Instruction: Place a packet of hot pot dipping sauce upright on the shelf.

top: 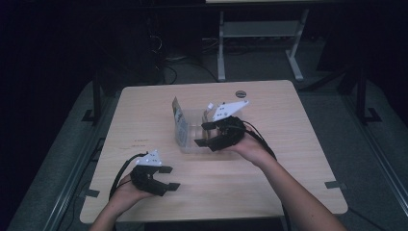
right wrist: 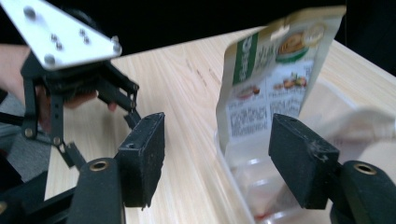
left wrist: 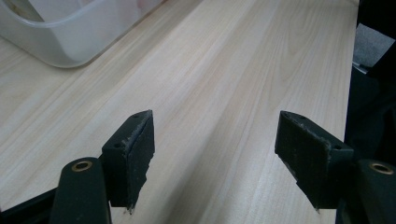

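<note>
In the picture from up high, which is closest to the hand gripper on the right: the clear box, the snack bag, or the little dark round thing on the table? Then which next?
From the right gripper:
1. Clear box, right at its jaws, mid-table.
2. Snack bag, standing at the box's left end.
3. Dark round thing, near the table's far edge.

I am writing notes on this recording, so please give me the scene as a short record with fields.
surface: wooden table
container: clear plastic tub, near the table's middle
packet: printed snack pouch, upright against the tub's wall
left gripper: open, nothing between the jaws, over bare table
right gripper: open, at the tub, holds nothing
</note>
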The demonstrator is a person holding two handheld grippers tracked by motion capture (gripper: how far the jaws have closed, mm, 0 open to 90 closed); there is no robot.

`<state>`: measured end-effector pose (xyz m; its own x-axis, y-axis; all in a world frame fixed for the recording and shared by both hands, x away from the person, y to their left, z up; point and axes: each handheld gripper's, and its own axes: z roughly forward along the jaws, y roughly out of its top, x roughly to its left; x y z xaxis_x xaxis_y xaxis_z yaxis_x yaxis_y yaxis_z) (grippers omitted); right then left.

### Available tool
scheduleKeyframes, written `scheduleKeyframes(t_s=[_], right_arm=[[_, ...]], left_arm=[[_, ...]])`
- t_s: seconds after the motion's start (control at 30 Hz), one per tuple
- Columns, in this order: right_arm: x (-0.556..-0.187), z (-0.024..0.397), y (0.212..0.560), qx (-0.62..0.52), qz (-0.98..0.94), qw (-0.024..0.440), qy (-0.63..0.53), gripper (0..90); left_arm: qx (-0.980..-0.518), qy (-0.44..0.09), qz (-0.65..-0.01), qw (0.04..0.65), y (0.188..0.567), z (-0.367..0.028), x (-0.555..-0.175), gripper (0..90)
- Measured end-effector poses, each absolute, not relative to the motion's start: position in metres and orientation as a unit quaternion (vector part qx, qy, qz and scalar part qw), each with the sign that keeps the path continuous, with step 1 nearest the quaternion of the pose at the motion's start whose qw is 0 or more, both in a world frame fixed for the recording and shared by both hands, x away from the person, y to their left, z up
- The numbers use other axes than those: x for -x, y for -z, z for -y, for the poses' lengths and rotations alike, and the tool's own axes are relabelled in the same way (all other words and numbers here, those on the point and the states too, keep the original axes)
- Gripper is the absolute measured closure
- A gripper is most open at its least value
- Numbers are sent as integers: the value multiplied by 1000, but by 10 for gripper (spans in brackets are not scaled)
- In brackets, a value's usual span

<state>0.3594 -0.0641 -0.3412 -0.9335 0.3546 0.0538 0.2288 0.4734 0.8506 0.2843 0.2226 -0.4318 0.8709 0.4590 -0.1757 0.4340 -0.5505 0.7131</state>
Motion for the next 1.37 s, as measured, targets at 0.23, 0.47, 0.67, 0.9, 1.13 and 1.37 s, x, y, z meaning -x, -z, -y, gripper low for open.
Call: scheduleKeyframes(t_s=[0.23,0.47,0.67,0.9,1.13,1.37], right_arm=[[-338,87,360,-177,-859,71,-475,343],[-321,109,377,-196,-860,72,-466,326],[-310,132,395,-214,-858,86,-460,288],[-301,157,417,-238,-854,95,-453,261],[-293,180,435,-264,-854,104,-437,238],[-289,186,440,-268,-857,116,-424,212]], left_arm=[[-883,-14,-250,397,434,-221,-284,281],[-882,-14,-251,398,435,-219,-282,264],[-884,-23,-252,393,437,-220,-280,229],[-881,-33,-258,395,436,-225,-276,217],[-877,-37,-273,393,438,-230,-271,217],[-883,-53,-258,387,440,-228,-268,217]])
